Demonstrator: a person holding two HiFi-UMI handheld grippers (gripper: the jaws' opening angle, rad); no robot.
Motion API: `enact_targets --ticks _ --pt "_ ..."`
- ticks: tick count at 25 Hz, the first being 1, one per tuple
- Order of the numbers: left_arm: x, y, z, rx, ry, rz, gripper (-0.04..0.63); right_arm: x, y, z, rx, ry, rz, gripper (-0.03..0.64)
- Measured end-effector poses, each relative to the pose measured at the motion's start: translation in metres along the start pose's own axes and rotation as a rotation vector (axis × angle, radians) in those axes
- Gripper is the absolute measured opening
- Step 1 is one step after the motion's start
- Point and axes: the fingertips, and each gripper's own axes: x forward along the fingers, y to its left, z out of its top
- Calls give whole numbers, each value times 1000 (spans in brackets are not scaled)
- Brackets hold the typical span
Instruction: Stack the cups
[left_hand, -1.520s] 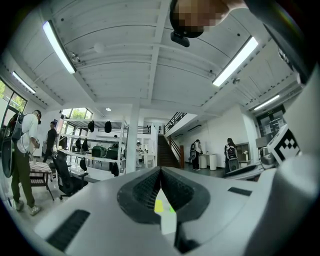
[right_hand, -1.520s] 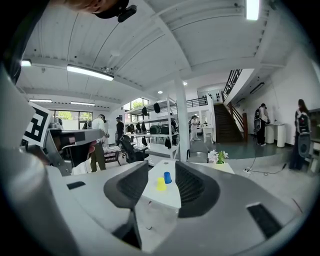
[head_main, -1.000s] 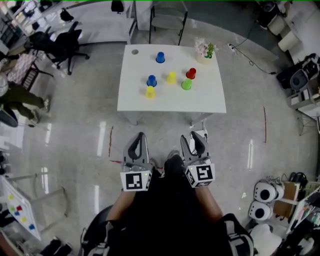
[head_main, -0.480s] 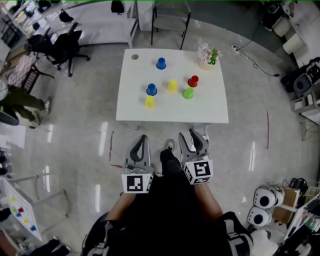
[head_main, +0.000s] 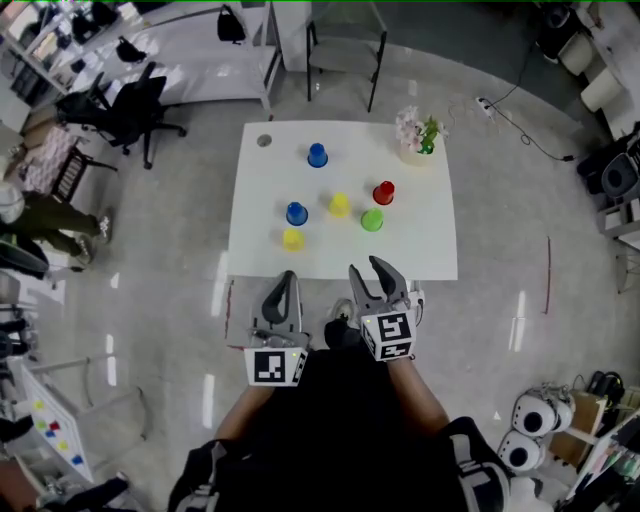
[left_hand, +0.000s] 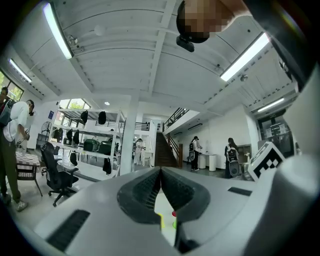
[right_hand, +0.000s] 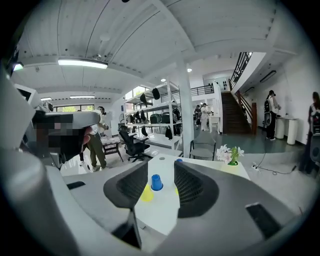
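Closing in: table (head_main: 420, 250) is just ahead of both grippers, nearer than a second ago | cups (head_main: 339, 204) all six apart on it, none stacked | left gripper (head_main: 283, 282) jaws together, empty | right gripper (head_main: 367, 270) jaws apart, empty | first pick looks within reach soon.
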Motion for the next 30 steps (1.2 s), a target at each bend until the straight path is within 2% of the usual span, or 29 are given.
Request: enact_targets --ticks 5,9,15,21,25,30 --pt "42 0 -1 38 20 42 21 40 -29 -2 5 32 46 181" --pt "59 4 -3 32 27 66 21 68 -38 -9 24 74 73 189" --pt "82 24 -12 33 51 76 21 113 -50 -21 47 145 66 190" --pt "124 47 -20 12 72 47 21 162 -64 -32 55 226 35 195" --pt "157 65 -30 -18 94 29 21 199 -75 -50 67 306 19 207" --pt "194 90 -38 -14 115 -4 21 242 -81 -76 104 407 -4 218"
